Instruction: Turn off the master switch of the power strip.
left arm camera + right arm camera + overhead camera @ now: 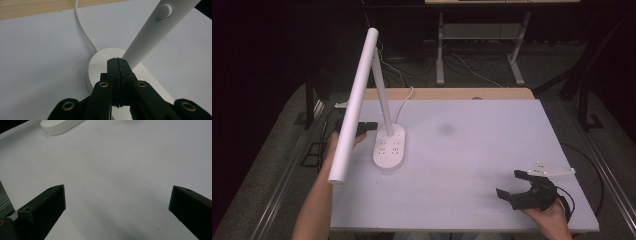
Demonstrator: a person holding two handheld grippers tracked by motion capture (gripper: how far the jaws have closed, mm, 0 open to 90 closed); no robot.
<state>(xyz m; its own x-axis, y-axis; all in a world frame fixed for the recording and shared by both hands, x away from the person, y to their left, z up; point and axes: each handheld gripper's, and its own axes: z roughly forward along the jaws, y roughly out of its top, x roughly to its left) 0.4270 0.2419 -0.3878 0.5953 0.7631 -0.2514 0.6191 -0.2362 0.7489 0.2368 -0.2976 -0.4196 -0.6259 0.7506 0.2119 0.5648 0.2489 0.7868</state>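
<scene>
A white desk lamp stands at the table's left, with an oval base (389,147) that carries sockets, a slanted stem (382,95) and a long bar head (354,105). My left gripper (372,126) sits just left of the base, partly hidden behind the bar head. In the left gripper view its jaws are pressed together with nothing between them, the left gripper (118,61) tips hovering at the base (97,65) beside the stem (147,37). My right gripper (510,184) rests near the front right corner, and in its own view the right gripper (117,192) is wide open over bare table.
The lamp's white cable (85,30) runs from the base to the table's far wooden edge (447,93). A round knob (165,11) sits on the stem. The lamp base (60,125) lies far from the right gripper. A grey plate (552,169) tops that gripper.
</scene>
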